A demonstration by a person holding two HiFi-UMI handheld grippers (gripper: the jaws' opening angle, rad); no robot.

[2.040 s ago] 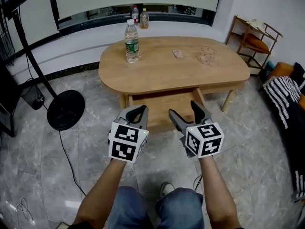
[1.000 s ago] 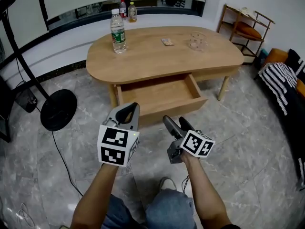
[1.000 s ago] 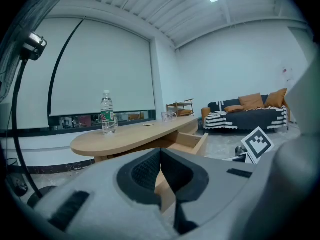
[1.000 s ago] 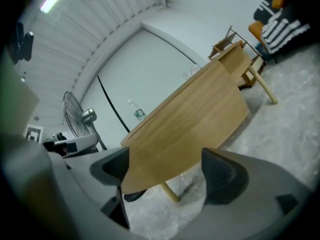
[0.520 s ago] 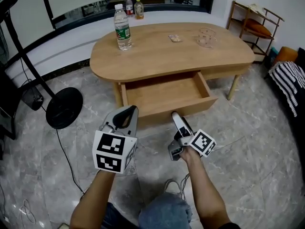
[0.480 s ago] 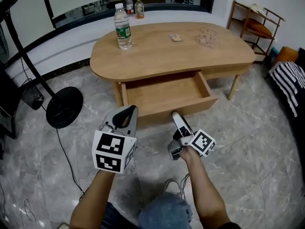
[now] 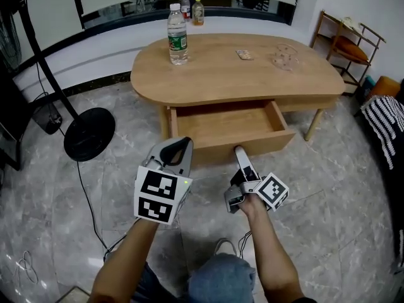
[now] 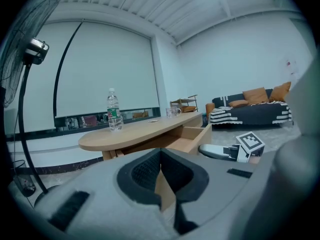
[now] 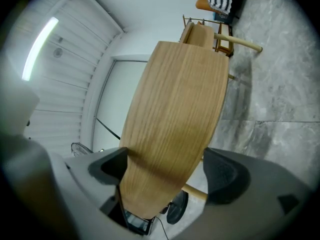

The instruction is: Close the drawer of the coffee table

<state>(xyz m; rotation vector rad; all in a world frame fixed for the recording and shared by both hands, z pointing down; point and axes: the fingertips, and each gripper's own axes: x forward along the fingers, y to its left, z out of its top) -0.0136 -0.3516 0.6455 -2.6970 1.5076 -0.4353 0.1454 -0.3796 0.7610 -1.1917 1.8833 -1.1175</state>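
Note:
The oval wooden coffee table (image 7: 233,77) has its drawer (image 7: 230,124) pulled out toward me, and nothing shows inside. My right gripper (image 7: 238,151) lies rolled on its side, its tip at the lower edge of the drawer front (image 7: 252,145). In the right gripper view the wooden front (image 9: 175,109) fills the gap of the right gripper (image 9: 165,169). Its jaws are wide and closing, and the pads do not press on the wood. My left gripper (image 7: 178,149) hovers left of it, short of the drawer, its jaws shut on nothing; the left gripper (image 8: 161,159) shows them meeting.
A water bottle (image 7: 177,35), a small card (image 7: 244,55) and a glass (image 7: 285,55) stand on the tabletop. A fan's round black base (image 7: 89,133) and its cable lie on the marble floor at left. A wooden rack (image 7: 350,43) and a striped cloth (image 7: 385,115) are at right.
My right gripper has rolled further onto its side and edged up to the drawer front. The left gripper has barely moved. The drawer stays open.

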